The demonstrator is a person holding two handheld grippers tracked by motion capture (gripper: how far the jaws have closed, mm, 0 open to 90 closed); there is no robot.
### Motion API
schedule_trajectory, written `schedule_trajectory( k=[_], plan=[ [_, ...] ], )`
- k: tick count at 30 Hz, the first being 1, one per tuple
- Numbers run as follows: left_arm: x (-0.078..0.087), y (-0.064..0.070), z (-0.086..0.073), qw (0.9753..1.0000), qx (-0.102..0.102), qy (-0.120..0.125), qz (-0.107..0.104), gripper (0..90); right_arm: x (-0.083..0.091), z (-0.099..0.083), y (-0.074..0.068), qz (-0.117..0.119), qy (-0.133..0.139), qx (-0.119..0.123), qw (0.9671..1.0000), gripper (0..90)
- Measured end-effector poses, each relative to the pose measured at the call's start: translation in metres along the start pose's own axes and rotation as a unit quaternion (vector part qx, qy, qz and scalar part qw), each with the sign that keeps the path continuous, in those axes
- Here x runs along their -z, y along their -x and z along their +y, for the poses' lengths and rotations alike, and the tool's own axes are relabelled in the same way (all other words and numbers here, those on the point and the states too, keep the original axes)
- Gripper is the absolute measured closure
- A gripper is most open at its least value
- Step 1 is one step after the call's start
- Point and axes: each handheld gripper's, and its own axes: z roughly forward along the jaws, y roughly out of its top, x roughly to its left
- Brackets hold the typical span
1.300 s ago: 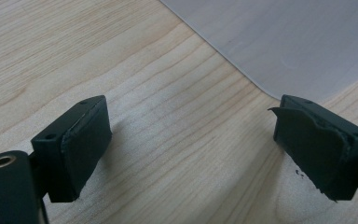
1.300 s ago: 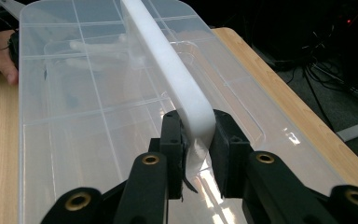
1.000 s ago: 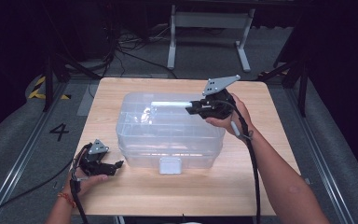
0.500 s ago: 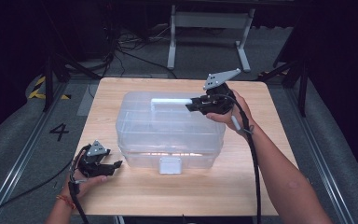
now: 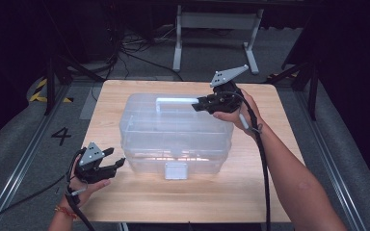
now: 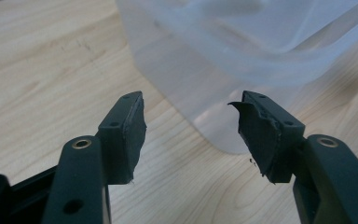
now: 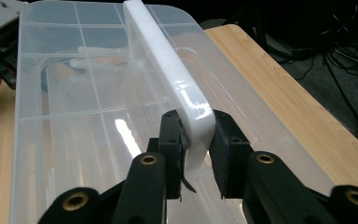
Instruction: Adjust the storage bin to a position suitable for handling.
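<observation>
Box (image 5: 173, 137) sits mid-frame on table (image 5: 270, 192). Right gripper (image 7: 195, 140) pinches white handle (image 7: 168, 70) on lid, likely for lifting. Left gripper (image 6: 191, 130) gapes wide beside lower-left corner, likely ready for steadying.

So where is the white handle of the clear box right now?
In the high view the white handle runs along the top of the clear box at mid-table, its right end between the jaws of the right tool.

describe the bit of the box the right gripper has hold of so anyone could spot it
On the wooden table sits a clear plastic box. Along the top of its lid runs a handle, clamped at one end by the right hand-held gripper. It is solid milky white, while everything around it is see-through.
</observation>
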Motion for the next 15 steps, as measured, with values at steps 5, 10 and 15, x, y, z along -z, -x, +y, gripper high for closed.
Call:
schedule_trajectory(
  k=[5,10,15],
  plan=[
    [0.011,0.004,0.004,0.9999,-0.012,0.003,0.004,46.2,0.0,0.001,0.001,-0.002,0.001,-0.003,1.0,75.7],
    [0.022,0.001,0.008,0.9993,0.003,0.036,-0.008,51.8,0.0,0.001,0.002,0.0,0.004,-0.004,1.0,75.7],
    [0.023,0.008,0.016,0.9988,0.0,0.046,-0.014,56.0,0.0,0.001,0.002,-0.001,0.004,-0.004,1.0,75.6]
  ],
)
